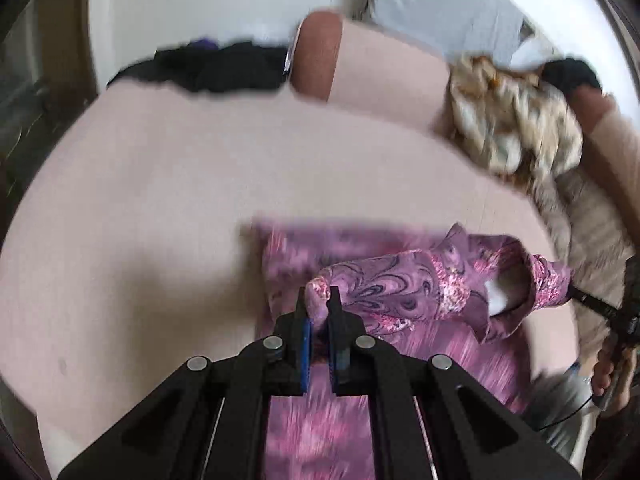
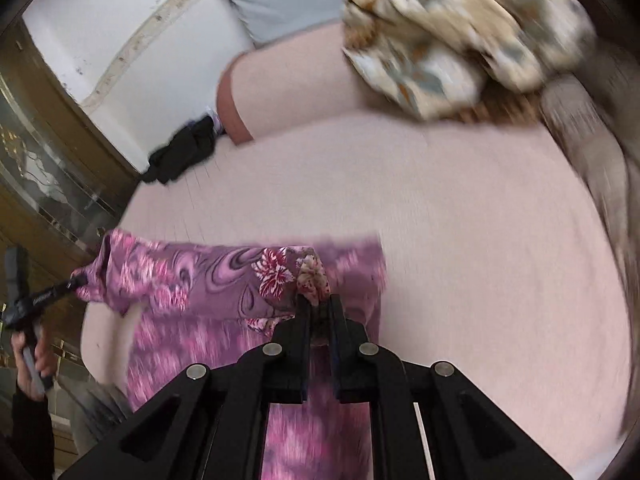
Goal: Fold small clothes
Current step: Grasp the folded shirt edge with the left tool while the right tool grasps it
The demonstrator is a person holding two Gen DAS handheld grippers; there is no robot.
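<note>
A purple and pink patterned garment [image 1: 400, 292] hangs stretched between my two grippers above a pink bed [image 1: 180, 184]. My left gripper [image 1: 318, 300] is shut on one end of its upper edge. My right gripper [image 2: 318, 306] is shut on the other end of that edge. The cloth [image 2: 192, 280] sags between them and its lower part drapes down over the bed, blurred by motion. In the left wrist view the right gripper [image 1: 576, 294] shows at the far right; in the right wrist view the left gripper [image 2: 76, 280] shows at the far left.
A beige and brown patterned cloth [image 1: 516, 120] lies bunched at the back right of the bed, also in the right wrist view [image 2: 452, 36]. A black garment [image 1: 208, 66] lies at the bed's back left edge. A pink bolster [image 1: 340, 60] and grey pillow [image 1: 440, 4] sit behind.
</note>
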